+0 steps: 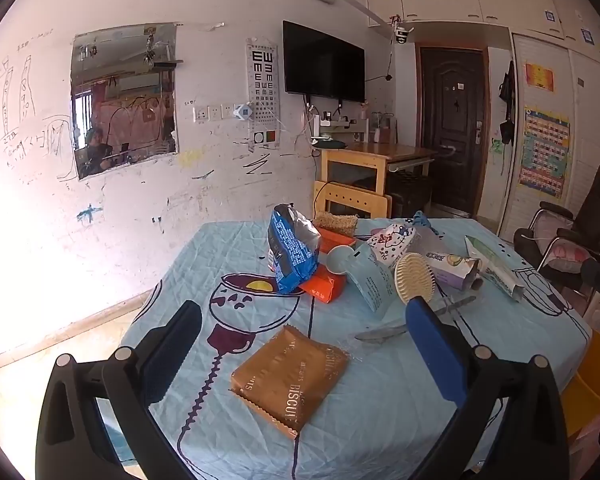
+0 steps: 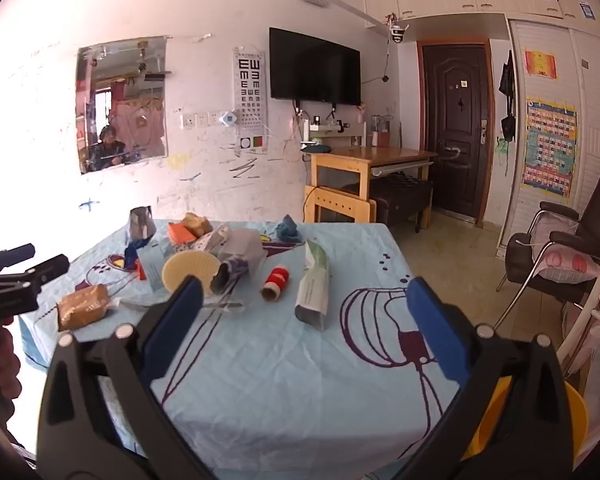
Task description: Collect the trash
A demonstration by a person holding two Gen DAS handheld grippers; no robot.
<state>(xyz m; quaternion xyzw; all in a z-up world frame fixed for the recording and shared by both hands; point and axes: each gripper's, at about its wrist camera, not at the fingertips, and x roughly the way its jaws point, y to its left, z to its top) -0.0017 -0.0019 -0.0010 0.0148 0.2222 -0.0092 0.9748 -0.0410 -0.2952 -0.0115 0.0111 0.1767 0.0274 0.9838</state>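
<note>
Trash litters the blue tablecloth (image 2: 284,360); both grippers hover spread wide and empty. The left gripper (image 1: 304,340) frames a gold biscuit packet (image 1: 290,376) printed "BISCUIT", the nearest pick; the right gripper (image 2: 304,312) faces a green-white carton (image 2: 314,292) and a red roll (image 2: 276,278). Nothing is grasped yet, so next comes descending over the packet and closing.

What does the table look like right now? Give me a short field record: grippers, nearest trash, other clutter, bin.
left gripper: open, empty, above the near table edge
right gripper: open, empty
nearest trash: brown biscuit packet, flat, ahead of the left gripper
other wrappers: blue snack bag upright; orange carton; green-white pouch lying ahead of the right gripper
non-trash: round brush
bin: yellow container, beside the table on the right
surface: blue tablecloth
</note>
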